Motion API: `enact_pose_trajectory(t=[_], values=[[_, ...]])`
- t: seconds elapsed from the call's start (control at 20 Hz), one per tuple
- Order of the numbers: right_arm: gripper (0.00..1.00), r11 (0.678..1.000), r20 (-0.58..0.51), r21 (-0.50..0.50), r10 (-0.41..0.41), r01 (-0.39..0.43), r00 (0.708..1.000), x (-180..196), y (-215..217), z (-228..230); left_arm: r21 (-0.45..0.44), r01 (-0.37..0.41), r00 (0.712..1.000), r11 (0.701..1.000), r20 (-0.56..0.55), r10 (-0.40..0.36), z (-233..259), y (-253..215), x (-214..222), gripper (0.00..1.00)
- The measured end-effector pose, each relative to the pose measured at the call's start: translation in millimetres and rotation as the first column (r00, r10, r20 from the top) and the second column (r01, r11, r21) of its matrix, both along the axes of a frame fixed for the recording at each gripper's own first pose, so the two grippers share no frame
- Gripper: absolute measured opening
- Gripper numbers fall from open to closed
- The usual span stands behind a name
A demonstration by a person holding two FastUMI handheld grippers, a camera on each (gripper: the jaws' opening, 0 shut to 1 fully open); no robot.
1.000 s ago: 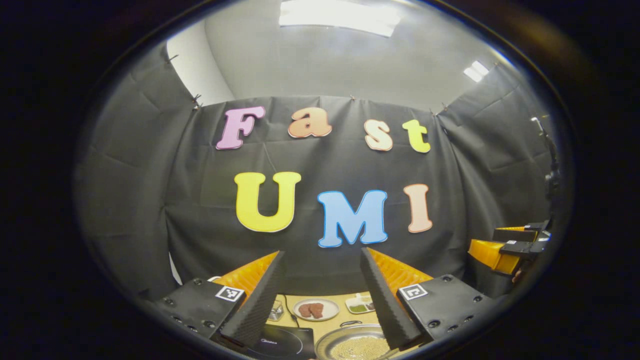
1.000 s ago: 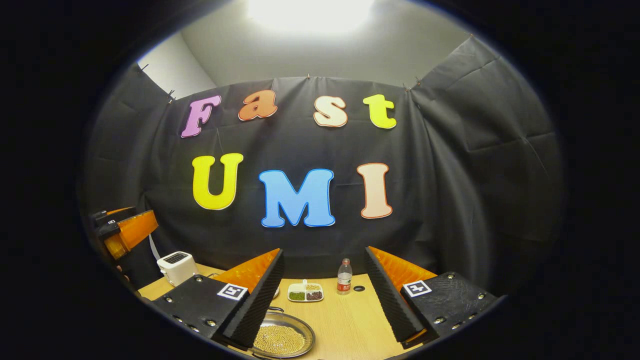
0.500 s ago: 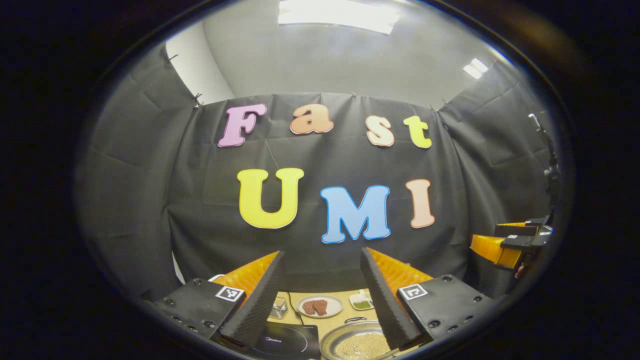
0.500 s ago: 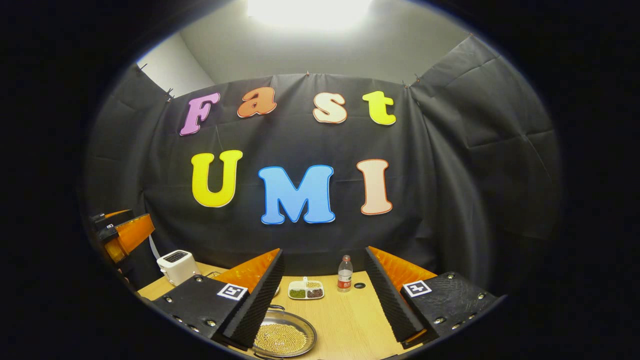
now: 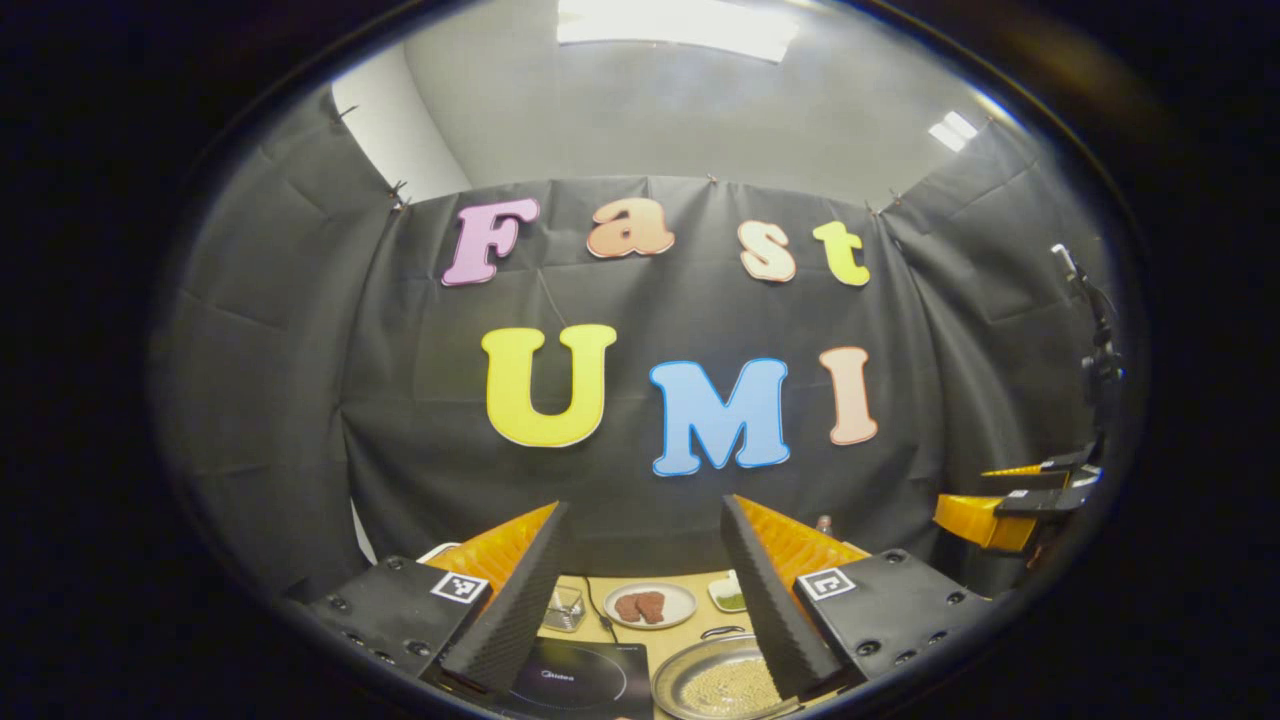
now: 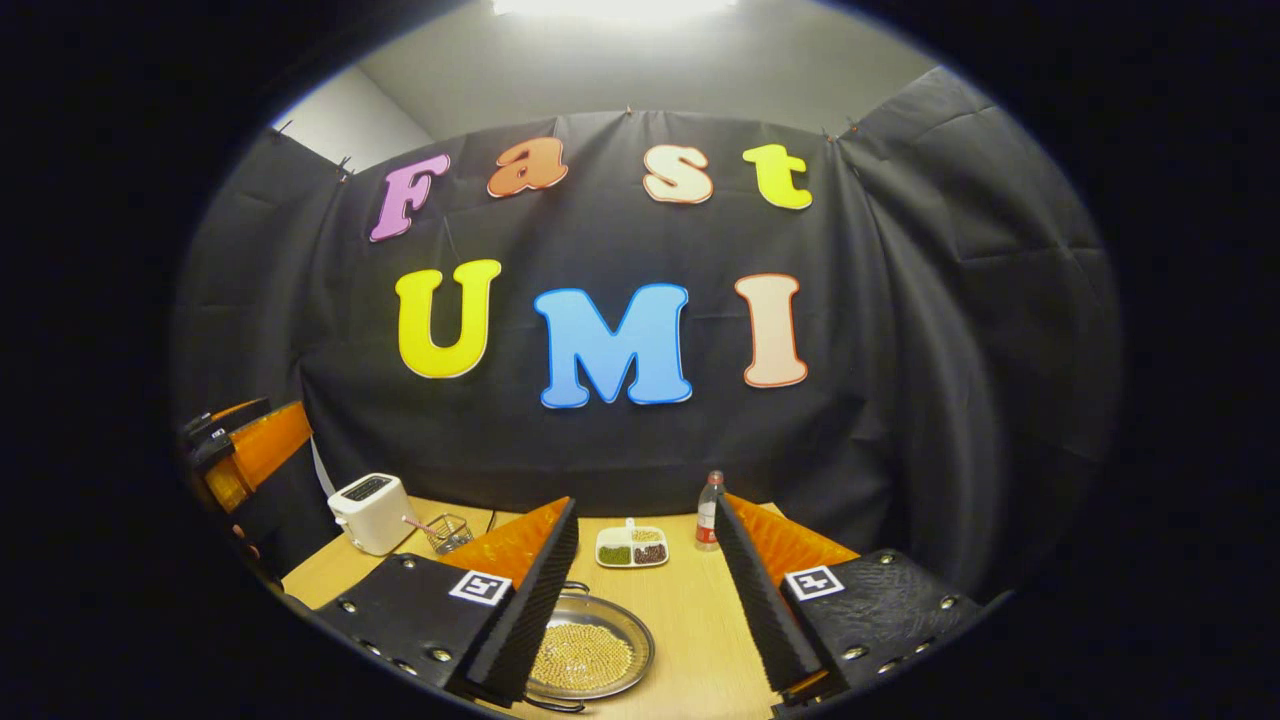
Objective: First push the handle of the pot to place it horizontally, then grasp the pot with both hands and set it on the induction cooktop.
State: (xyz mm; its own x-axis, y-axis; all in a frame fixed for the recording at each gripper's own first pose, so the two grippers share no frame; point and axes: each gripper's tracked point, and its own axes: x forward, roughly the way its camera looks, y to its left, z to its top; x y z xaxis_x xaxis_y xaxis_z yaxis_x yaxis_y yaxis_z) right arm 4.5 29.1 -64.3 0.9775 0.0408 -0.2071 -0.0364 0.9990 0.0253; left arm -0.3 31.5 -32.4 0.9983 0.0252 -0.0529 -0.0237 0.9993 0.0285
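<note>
The pot is a shallow metal pan filled with small yellow beans, with a thin loop handle on its far rim. It sits on the wooden table just right of the black induction cooktop. My left gripper hangs open above and in front of both, holding nothing. In the right gripper view the pot lies low and left, partly behind one finger, with one loop handle at its far rim. My right gripper is open and apart from the pot.
A plate of brown meat, a glass and a small dish stand behind the cooktop. A white toaster, a wire basket, a divided dish and a bottle line the back of the table.
Both views have tipped downward, the right one more, so more of the table and the toaster's surroundings show. Both grippers have stayed open and apart from the pot.
</note>
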Motion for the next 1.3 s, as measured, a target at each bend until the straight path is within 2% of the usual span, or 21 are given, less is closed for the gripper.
enact_pose_trajectory(t=[0.1,0.15,0.2,0.25,0.3,0.5,0.7,0.85,0.9,0.95,1.0,1.1,1.2,1.25,1.3], values=[[0.73,1.000,-0.077,0.014,0.016,-0.015,0.997,-3,8,-23,0.002,0.002,1.000,1.000,-0.014,-0.002,-5,3,0,0.97],[0.62,0.999,-0.114,0.022,0.034,-0.031,0.993,-5,15,-33,0.000,0.003,1.000,1.000,-0.021,-0.003,-9,4,0,0.95],[0.58,0.999,-0.159,0.020,0.045,-0.042,0.986,-6,20,-46,-0.003,0.002,1.000,1.000,-0.028,-0.003,-13,7,0,0.97],[0.47,0.999,-0.196,0.015,0.054,-0.052,0.979,-8,22,-59,-0.005,0.001,0.999,1.000,-0.036,-0.001,-17,11,0,0.97],[0.41,0.997,-0.235,0.014,0.080,-0.079,0.969,-11,31,-71,-0.007,0.000,0.999,1.000,-0.044,0.000,-20,14,0,0.97],[0.41,0.987,-0.373,0.010,0.155,-0.163,0.915,-23,56,-115,-0.010,-0.008,0.998,1.000,-0.063,0.007,-27,27,-1,0.97],[0.41,0.976,-0.486,0.056,0.210,-0.209,0.848,-36,81,-151,-0.014,-0.014,0.997,1.000,-0.074,0.013,-33,41,-1,0.99],[0.41,0.971,-0.558,0.112,0.236,-0.210,0.796,-48,97,-176,-0.017,-0.018,0.996,1.000,-0.083,0.017,-39,52,-2,0.97],[0.41,0.979,-0.591,0.107,0.203,-0.174,0.781,-51,92,-182,-0.019,-0.021,0.996,1.000,-0.086,0.019,-40,56,-2,0.99],[0.01,0.974,-0.610,0.145,0.225,-0.171,0.760,-54,101,-194,-0.022,-0.024,0.996,0.999,-0.089,0.022,-42,59,-3,0.99],[0.10,0.972,-0.631,0.171,0.233,-0.160,0.740,-56,105,-202,-0.023,-0.028,0.996,0.999,-0.091,0.025,-42,63,-4,0.99],[0.10,0.966,-0.656,0.219,0.250,-0.138,0.712,-59,114,-212,-0.022,-0.036,0.995,0.999,-0.098,0.034,-45,72,-4,0.95],[0.10,0.963,-0.682,0.235,0.257,-0.128,0.685,-64,118,-225,-0.023,-0.047,0.993,0.999,-0.105,0.045,-50,81,-6,0.99],[0.09,0.964,-0.693,0.236,0.257,-0.125,0.674,-67,116,-224,-0.026,-0.052,0.993,0.998,-0.112,0.048,-53,84,-8,0.95],[0.03,0.962,-0.702,0.241,0.266,-0.131,0.661,-69,119,-230,-0.029,-0.056,0.992,0.998,-0.117,0.052,-55,88,-8,0.99]])
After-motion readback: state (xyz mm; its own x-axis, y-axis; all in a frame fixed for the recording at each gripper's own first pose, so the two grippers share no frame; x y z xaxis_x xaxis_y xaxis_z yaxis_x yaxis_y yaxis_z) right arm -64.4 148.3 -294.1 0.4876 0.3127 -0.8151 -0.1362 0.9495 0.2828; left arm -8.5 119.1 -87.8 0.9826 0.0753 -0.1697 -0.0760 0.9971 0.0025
